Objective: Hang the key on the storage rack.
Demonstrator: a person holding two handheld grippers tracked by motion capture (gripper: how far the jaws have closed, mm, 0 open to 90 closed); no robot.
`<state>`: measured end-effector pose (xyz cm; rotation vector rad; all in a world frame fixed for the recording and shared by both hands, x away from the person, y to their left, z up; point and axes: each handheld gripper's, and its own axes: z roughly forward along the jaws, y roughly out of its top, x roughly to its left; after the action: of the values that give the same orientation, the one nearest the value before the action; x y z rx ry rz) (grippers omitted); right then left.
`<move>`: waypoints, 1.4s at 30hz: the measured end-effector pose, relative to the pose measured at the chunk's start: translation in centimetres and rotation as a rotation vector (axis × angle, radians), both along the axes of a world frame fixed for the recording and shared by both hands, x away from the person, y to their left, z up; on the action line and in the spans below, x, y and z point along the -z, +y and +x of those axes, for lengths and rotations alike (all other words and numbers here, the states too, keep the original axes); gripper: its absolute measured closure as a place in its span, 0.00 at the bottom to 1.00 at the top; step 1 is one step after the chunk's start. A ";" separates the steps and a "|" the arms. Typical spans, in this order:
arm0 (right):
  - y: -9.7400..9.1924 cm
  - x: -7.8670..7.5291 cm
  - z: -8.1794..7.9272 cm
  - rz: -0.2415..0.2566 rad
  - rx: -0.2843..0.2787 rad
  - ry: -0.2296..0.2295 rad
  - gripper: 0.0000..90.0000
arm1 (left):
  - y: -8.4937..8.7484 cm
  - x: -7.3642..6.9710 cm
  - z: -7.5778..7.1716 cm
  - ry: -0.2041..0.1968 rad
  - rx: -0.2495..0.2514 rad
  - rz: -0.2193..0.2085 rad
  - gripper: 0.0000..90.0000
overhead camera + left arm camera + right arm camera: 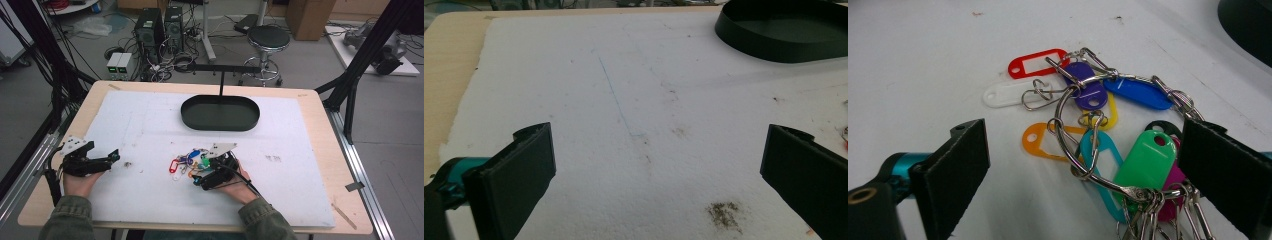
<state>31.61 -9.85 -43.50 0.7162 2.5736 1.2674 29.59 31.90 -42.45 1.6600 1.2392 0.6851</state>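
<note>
I have the right hand-held gripper [200, 176] low over the bunch of key tags [189, 163], which lies on the white foam sheet [150, 130] at about 6 o'clock from the black oval tray [220, 113], near the front of the surface [325, 150]. In the right gripper view the jaws stand wide apart with nothing pressed between the pads; the large metal ring [1073, 135] and the tags hung on it sit in the gap, crowded toward the right-side jaw. The green tag [1145, 162] and a magenta tag [1172, 182] lie just beside that jaw; whether it touches them I cannot tell. The teal tag [1100, 165] and orange tag [1040, 141] lie nearer the middle. Farther out, toward 12 o'clock in that view, are the red tag [1035, 62], white tag [1008, 93], purple tag [1088, 90] and blue tag [1140, 92]. The left hand-held gripper [112, 157] rests at 9 o'clock from the bunch, well apart from it, jaws spread wide over bare foam with nothing between them. A dark smudge [724, 214] marks the foam in front of it.
</note>
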 end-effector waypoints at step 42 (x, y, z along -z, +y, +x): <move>1.0 -1.3 -0.1 -0.083 -0.018 -0.065 0.86 | 0.1 0.0 0.0 0.004 0.002 0.003 0.02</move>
<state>31.47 -8.90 -42.17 0.6273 2.5693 1.1612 29.63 31.96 -42.50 1.6657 1.2393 0.6835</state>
